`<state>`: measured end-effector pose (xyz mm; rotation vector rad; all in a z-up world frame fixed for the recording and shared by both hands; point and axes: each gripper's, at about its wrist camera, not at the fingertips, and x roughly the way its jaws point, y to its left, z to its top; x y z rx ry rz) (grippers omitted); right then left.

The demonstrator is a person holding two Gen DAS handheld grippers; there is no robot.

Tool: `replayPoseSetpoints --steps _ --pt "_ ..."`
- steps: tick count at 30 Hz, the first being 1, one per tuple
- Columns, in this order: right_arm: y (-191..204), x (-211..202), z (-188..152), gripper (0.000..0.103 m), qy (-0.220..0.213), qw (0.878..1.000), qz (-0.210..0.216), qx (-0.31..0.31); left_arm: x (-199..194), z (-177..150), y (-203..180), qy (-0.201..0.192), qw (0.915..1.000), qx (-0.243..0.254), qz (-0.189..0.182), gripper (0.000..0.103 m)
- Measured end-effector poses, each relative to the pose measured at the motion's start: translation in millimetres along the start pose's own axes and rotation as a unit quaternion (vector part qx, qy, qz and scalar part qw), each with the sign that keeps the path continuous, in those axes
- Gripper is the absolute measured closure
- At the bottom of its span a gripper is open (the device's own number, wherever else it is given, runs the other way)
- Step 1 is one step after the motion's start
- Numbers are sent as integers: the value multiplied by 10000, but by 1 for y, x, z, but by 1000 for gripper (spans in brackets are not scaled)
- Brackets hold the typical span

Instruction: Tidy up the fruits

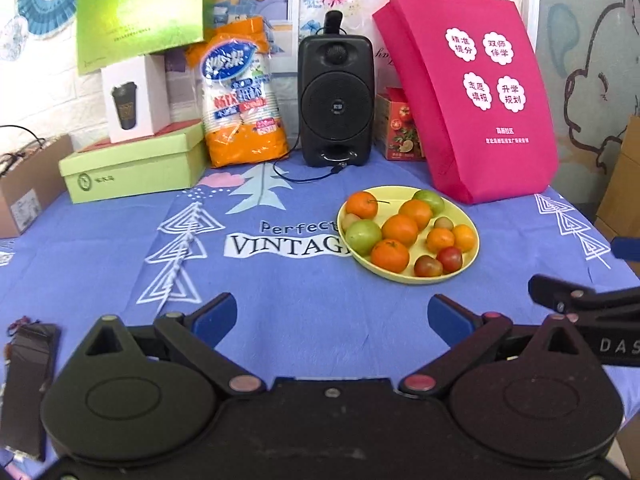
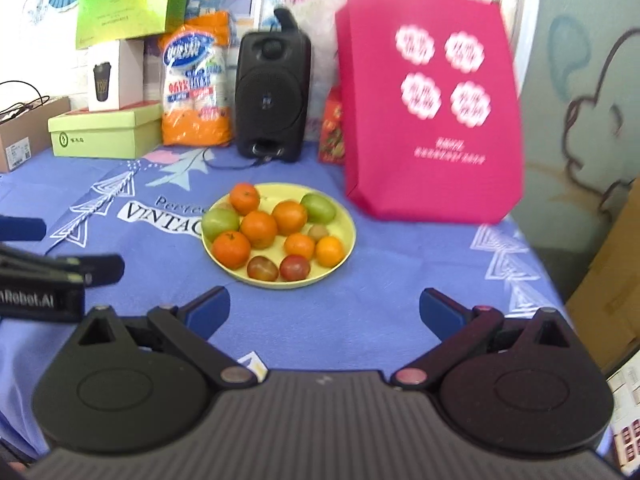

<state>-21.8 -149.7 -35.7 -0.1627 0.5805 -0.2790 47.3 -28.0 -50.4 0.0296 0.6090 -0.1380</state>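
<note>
Both grippers, left and right, spread wide and empty above a blue cloth, aimed down toward a yellow plate well ahead, neither touching it. On the plate, heaped together: oranges, green fruits and small reddish ones, some touching, probably gathered there as the one place for all fruit. Behind the plate, just beside its far rim, an upright pink bag; further back a black speaker and boxes along the wall, clear of the work.

"Perfect VINTAG" on tablecloth, "DAS" on hand-held gripper
</note>
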Motion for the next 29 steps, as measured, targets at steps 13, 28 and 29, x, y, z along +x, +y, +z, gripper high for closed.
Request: replayPoseSetpoints --steps 13,28,29 --pt "3 -39 -27 0 -40 9999 -105 90 -55 -21 -1 -211 9997 -47 131 0" --pt "6 -47 -39 0 -42 9999 91 67 -83 -36 -19 -759 9967 73 280 0" --pt "7 -47 -40 0 -41 9999 104 57 -83 -36 -19 -709 9972 84 208 0"
